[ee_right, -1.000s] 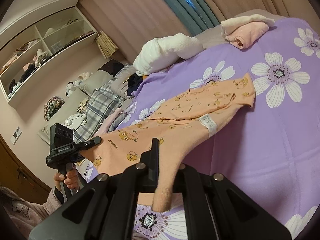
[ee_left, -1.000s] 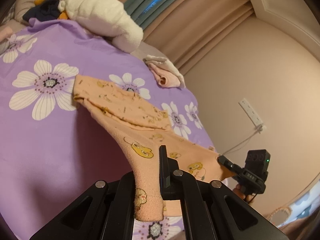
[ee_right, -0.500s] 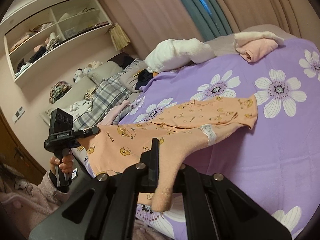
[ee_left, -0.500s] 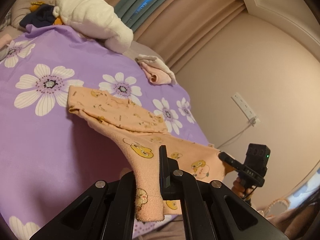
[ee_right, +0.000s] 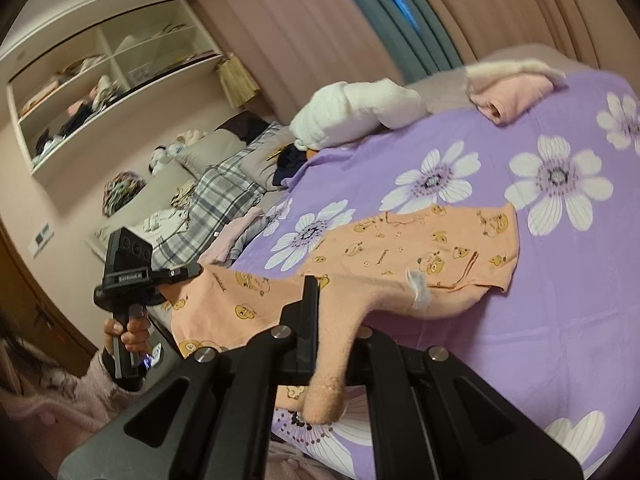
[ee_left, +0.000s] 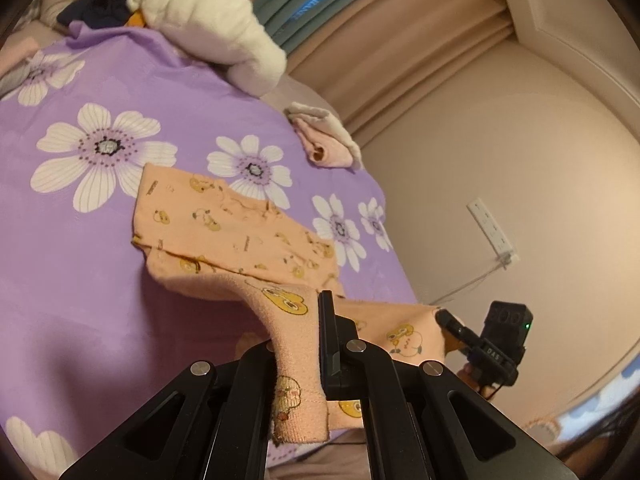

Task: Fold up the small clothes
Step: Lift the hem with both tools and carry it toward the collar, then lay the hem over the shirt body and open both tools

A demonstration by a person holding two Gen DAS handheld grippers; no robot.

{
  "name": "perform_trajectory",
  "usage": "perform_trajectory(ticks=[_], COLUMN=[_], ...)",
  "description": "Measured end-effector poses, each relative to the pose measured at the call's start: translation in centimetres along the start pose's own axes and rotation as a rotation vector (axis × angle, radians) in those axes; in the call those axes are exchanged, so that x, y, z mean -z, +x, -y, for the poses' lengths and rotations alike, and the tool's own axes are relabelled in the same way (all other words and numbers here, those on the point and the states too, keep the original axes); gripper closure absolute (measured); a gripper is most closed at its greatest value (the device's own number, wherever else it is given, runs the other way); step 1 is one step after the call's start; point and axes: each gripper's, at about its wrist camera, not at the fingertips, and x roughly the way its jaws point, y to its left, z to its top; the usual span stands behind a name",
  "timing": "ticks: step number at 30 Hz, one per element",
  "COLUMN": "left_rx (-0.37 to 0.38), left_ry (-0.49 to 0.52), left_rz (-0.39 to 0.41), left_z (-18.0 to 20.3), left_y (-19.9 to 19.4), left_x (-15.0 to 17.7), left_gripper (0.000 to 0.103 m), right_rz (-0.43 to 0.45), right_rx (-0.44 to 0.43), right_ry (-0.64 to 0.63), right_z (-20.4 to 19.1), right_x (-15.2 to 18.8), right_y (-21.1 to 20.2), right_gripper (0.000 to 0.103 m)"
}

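A small peach garment (ee_left: pixel 236 232) printed with yellow cartoon figures lies partly on the purple flowered bed cover (ee_left: pixel 80 240). Its far part rests flat and doubled over; its near edge is lifted off the bed. My left gripper (ee_left: pixel 308 344) is shut on one near corner of it. My right gripper (ee_right: pixel 324 332) is shut on the other near corner of the garment (ee_right: pixel 420 256). Each gripper shows in the other's view: the right one (ee_left: pixel 448 318) at the lower right, the left one (ee_right: pixel 188 270) at the left, both pinching the cloth.
A white rolled blanket (ee_left: pixel 208 28) and a folded pink and white pile (ee_left: pixel 326 140) lie at the bed's far side. A wall socket with a cable (ee_left: pixel 492 232) is to the right. Shelves (ee_right: pixel 100 92), plaid bedding (ee_right: pixel 216 204) and soft toys stand to the left.
Both grippers have carried the near edge of the garment forward over the bed. The far part now lies flatter and more doubled over on the cover.
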Motion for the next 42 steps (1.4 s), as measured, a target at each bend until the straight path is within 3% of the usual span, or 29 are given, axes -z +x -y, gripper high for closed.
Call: perform_trajectory(ticks=[15,24,42], left_rx=[-0.076,-0.131,-0.212], left_ry=[-0.140,-0.184,-0.279], left_rz=[0.033,-0.013,-0.106], left_z=[-5.3,-7.7,-12.1], left_y=[5.0,8.9,14.7], left_x=[-5.5,-8.0,-11.1], left_gripper=[0.103,0.103,0.103], right_rz=[0.031,-0.028,-0.130], right_rx=[0.048,0.117,0.153], right_ry=[0.228,0.306,0.434], right_z=[6.7,11.0,16.2], right_x=[-4.1,-5.4,-6.8], right_y=[4.8,8.9,13.5], right_gripper=[0.097,0.097,0.096])
